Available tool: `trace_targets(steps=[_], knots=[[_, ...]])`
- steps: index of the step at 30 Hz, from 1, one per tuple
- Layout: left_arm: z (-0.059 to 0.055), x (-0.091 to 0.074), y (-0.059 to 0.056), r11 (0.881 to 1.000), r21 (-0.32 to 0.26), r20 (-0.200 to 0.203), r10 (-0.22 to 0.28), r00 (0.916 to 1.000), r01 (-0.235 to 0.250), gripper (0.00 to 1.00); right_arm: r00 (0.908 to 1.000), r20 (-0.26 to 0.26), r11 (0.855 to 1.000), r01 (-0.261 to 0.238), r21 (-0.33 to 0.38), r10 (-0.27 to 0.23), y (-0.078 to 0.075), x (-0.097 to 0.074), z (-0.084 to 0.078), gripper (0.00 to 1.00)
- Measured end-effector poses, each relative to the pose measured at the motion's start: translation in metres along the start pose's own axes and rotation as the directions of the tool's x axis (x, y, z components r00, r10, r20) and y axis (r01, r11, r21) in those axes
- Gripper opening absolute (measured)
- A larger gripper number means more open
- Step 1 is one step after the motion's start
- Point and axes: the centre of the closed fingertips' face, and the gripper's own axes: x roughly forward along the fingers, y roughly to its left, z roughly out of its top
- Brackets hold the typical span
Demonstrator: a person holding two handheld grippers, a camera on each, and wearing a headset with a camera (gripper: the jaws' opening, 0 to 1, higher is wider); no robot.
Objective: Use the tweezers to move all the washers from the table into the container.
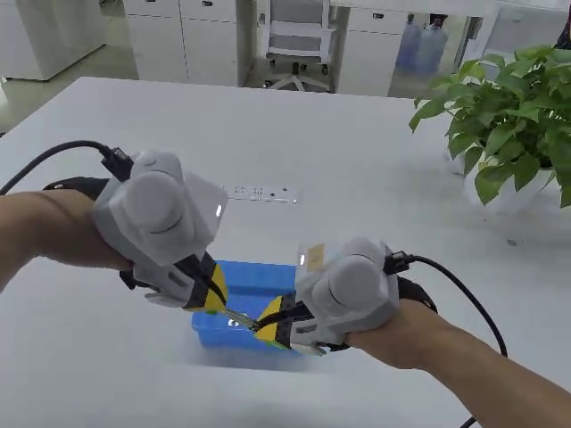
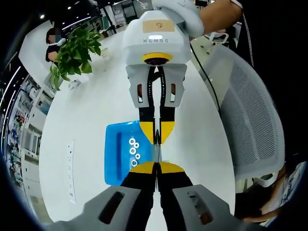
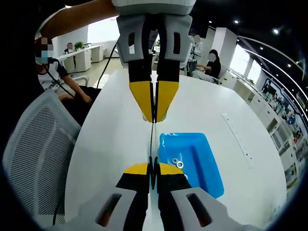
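Note:
Both grippers are shut on thin metal tweezers (image 1: 239, 318), one at each end, tips facing each other. The left gripper (image 1: 214, 299) comes from the left and the right gripper (image 1: 275, 328) from the right, just above the blue container (image 1: 259, 276). In the left gripper view my jaws (image 2: 156, 168) are closed on the tweezers (image 2: 157, 151), with the container (image 2: 115, 163) to the left holding several washers (image 2: 134, 149). The right gripper view has my jaws (image 3: 153, 169) shut on the tweezers (image 3: 152, 139), beside the container (image 3: 202, 163) with two washers (image 3: 176, 162) showing.
A potted green plant (image 1: 513, 125) stands at the table's far right. A flush socket strip (image 1: 261, 193) lies in the tabletop behind the container. An office chair (image 1: 299, 40) and water bottles (image 1: 419, 45) stand beyond the far edge. A mesh chair (image 3: 38, 144) is near the table.

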Motion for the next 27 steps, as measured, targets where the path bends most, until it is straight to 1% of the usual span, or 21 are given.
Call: trace_targets(steps=[7,11,15,21,27], knots=[[-0.006,0.008,-0.008,1.000,-0.012,0.005,-0.006,1.0000,0.006,0.05,0.9990,-0.038,0.999,-0.023,-0.036,0.021,0.009,0.003,-0.004,0.05],[-0.013,0.016,-0.011,1.000,-0.011,0.003,-0.005,1.0000,0.005,0.05,0.9978,-0.060,0.999,-0.031,-0.044,0.029,0.012,0.004,-0.009,0.05],[-0.015,0.022,-0.013,1.000,0.004,0.003,0.010,1.0000,-0.010,0.09,0.9957,-0.084,0.998,-0.041,-0.046,0.037,0.016,0.006,-0.015,0.05],[-0.019,0.029,-0.019,1.000,-0.003,0.006,-0.003,1.0000,0.003,0.10,0.9926,-0.111,0.997,-0.056,-0.046,0.050,0.022,0.007,-0.023,0.05],[-0.022,0.037,-0.024,1.000,-0.009,0.006,-0.005,1.0000,0.005,0.10,0.9902,-0.129,0.997,-0.062,-0.055,0.054,0.025,0.008,-0.027,0.05]])
